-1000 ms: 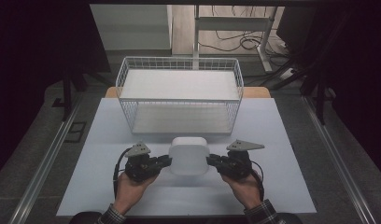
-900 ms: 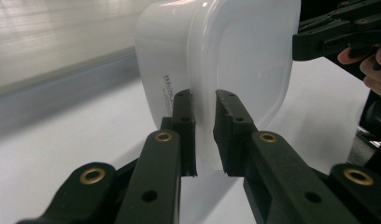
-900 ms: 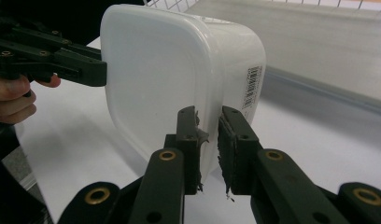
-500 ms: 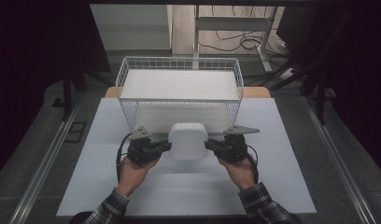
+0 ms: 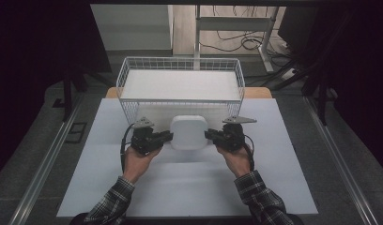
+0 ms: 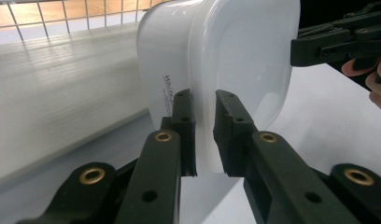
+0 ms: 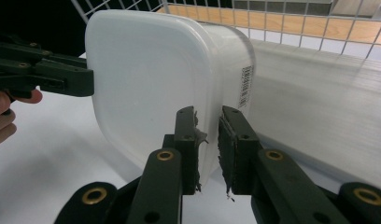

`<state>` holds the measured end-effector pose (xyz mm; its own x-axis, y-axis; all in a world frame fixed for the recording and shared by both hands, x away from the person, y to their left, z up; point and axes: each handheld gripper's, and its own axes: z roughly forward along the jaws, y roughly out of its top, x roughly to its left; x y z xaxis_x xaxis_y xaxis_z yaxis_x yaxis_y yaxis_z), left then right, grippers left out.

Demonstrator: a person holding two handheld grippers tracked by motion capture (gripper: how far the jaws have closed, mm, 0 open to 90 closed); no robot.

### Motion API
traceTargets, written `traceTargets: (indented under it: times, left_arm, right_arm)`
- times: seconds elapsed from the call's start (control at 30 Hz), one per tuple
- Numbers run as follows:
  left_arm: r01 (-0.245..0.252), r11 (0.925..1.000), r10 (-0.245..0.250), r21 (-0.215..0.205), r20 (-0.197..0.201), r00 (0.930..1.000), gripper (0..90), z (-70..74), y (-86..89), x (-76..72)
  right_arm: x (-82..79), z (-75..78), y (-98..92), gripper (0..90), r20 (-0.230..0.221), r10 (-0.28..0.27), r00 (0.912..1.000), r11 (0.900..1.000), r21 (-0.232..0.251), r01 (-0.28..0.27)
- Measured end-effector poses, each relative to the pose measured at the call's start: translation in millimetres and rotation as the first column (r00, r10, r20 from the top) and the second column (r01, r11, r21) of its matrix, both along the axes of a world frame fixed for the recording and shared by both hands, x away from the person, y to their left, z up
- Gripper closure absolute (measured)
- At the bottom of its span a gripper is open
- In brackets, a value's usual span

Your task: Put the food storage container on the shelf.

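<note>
A white lidded tub (image 5: 189, 132) is held between two grippers, just in front of the near wall of a wire basket (image 5: 180, 65) that stands at the far edge of the white tabletop (image 5: 274, 178), about midway along that edge. The left gripper (image 5: 167, 137) grips the tub's left edge and the right gripper (image 5: 210, 136) its right edge, each in a hand whose plaid sleeve (image 5: 110, 206) comes in from the near edge. In the left gripper view the two black jaws stand nearly together, pinched on the rim where lid and body meet; the tub (image 6: 226, 60) is seen lid towards the camera's right, with small print on its side, and the right gripper (image 6: 298, 49) bites the opposite rim. In the right gripper view the jaws likewise clamp the rim of the tub (image 7: 151, 79), a barcode label (image 7: 245, 87) shows on its side wall, and the left gripper (image 7: 88, 81) holds the opposite edge. One pad (image 7: 195, 135) of the right gripper looks frayed. The basket's wire grid (image 7: 282, 21) runs close behind the tub.
</note>
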<state>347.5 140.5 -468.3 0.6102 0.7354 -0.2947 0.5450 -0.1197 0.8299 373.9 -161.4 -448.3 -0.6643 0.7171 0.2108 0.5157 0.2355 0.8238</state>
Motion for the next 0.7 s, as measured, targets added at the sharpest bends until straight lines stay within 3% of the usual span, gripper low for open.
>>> traceTargets:
  times: [0.37, 0.7]
  left_arm:
    - [-0.025, 0.9997, 0.025, 0.004, -0.012, 0.9996, 79.0, -8.4, 3.8, 23.6]
    - [-0.038, 0.9993, 0.037, -0.005, -0.051, 0.998, 78.4, -22.4, 3.8, 33.0]
  right_arm:
    - [25.4, -9.6, 8.2, 76.7, -0.009, -0.029, 0.9995, 1.0, -0.002, 0.029]
    - [33.7, -17.3, 13.2, 76.5, -0.025, -0.04, 0.9989, 0.999, -0.031, 0.04]
